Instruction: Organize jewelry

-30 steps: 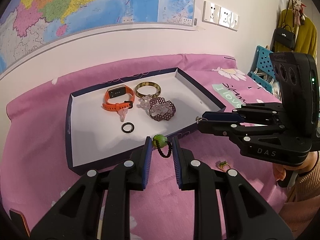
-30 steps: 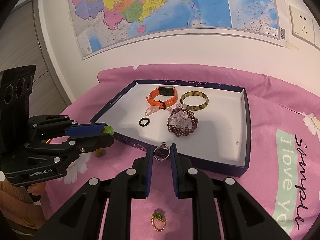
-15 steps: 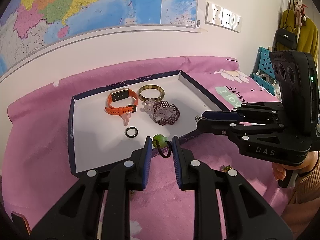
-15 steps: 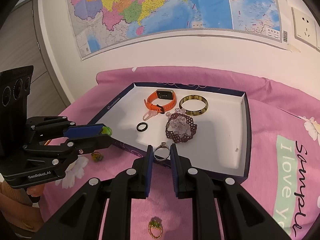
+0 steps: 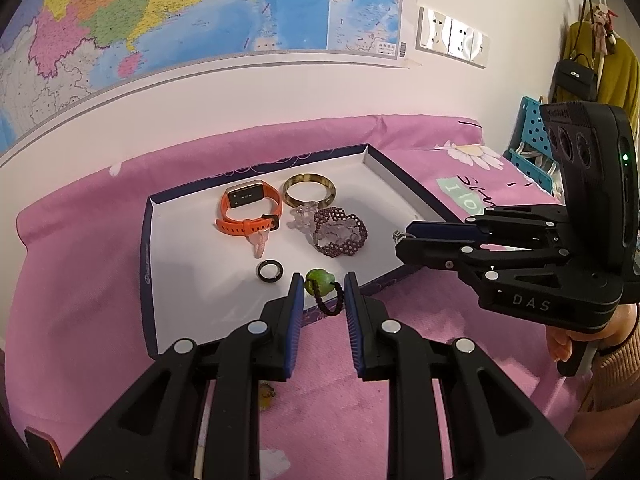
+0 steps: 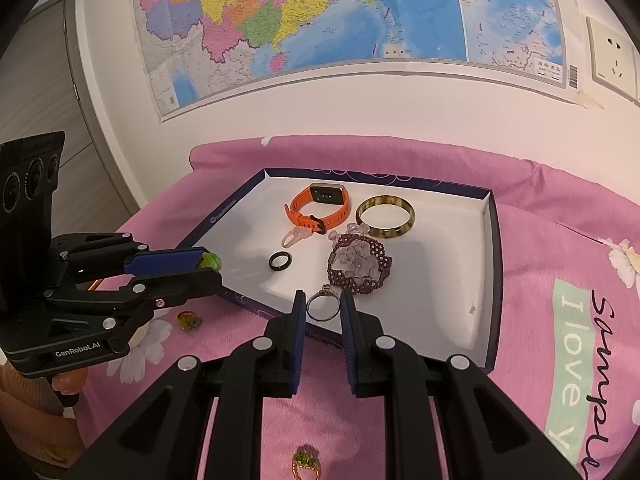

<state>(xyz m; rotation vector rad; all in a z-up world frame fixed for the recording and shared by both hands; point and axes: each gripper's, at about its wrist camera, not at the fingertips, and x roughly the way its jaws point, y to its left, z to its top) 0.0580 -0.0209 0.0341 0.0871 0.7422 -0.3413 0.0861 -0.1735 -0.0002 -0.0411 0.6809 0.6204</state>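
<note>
Left tongs (image 5: 320, 286) were clamped on a dark beaded ring with a green stone (image 5: 324, 290), held over the near rim of the navy tray (image 5: 146, 248). Inside on the white floor, left to right, lay an orange smartwatch (image 5: 248, 210), a small black ring (image 5: 270, 271), an amber bangle (image 5: 309, 195) and a purple beaded bracelet (image 5: 340, 232). Right tongs (image 6: 320, 306) were clamped on a thin silver ring (image 6: 322, 307), upright just above the tray's near edge.

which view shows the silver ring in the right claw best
The right wrist view: the thin silver ring faces the camera between the right claw fingers. The left wrist view shows only a sliver at that claw's tip.
</note>
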